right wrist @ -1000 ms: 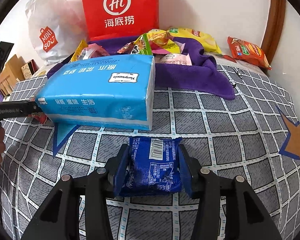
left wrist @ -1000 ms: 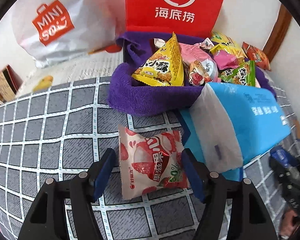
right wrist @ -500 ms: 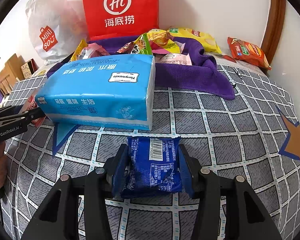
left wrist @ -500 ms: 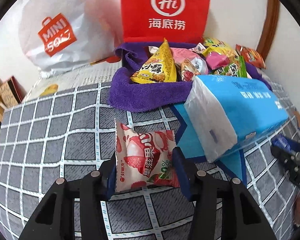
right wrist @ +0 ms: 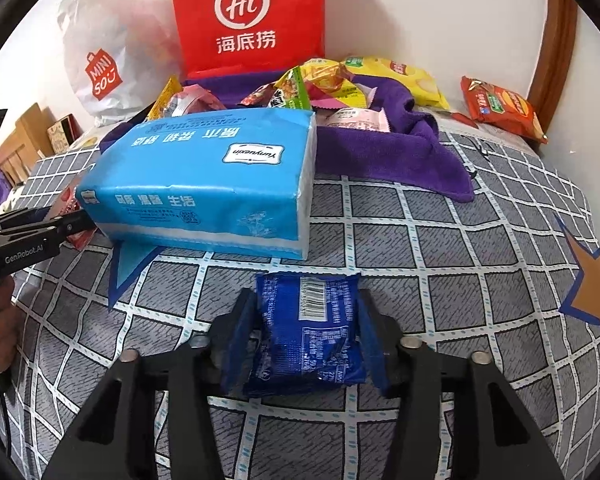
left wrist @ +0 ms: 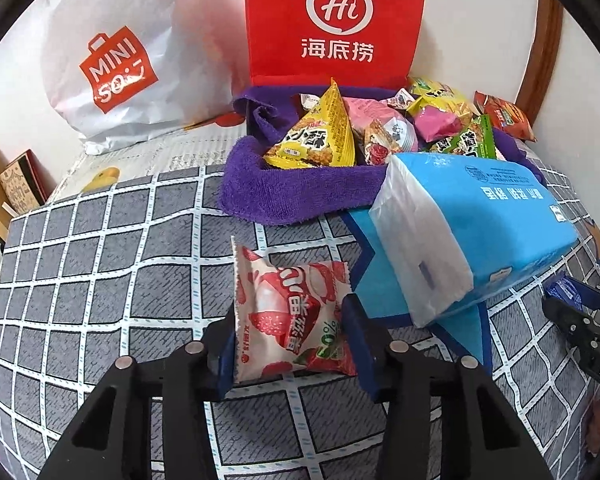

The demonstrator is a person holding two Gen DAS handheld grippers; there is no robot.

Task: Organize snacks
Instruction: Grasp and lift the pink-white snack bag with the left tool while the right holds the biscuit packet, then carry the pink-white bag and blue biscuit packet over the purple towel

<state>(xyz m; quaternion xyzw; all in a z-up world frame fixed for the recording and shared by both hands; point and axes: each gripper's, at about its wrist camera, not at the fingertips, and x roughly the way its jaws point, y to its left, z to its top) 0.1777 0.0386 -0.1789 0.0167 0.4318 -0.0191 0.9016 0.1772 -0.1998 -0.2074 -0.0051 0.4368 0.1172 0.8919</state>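
Observation:
My left gripper [left wrist: 290, 326] is shut on a pink-and-white lychee snack packet [left wrist: 290, 312], held over the grey checked bedspread [left wrist: 100, 272]. My right gripper [right wrist: 306, 338] is shut on a blue snack packet [right wrist: 310, 336], barcode side up, just in front of a blue tissue pack [right wrist: 216, 176]. Behind the tissue pack a purple towel [left wrist: 300, 192] holds a pile of several snack packets, among them a yellow triangular one [left wrist: 320, 136]. The right gripper also shows at the right edge of the left wrist view [left wrist: 572, 304], and the left gripper at the left edge of the right wrist view [right wrist: 32, 232].
A red Hi bag [left wrist: 336, 20] and a white Miniso bag [left wrist: 112, 60] stand against the back wall. An orange snack packet [right wrist: 500, 108] lies at the back right by a wooden frame [right wrist: 556, 40]. Boxes [left wrist: 16, 188] sit at the far left.
The left gripper has closed on the lychee packet and lifted it slightly. The right gripper keeps its hold on the blue packet and has hardly moved.

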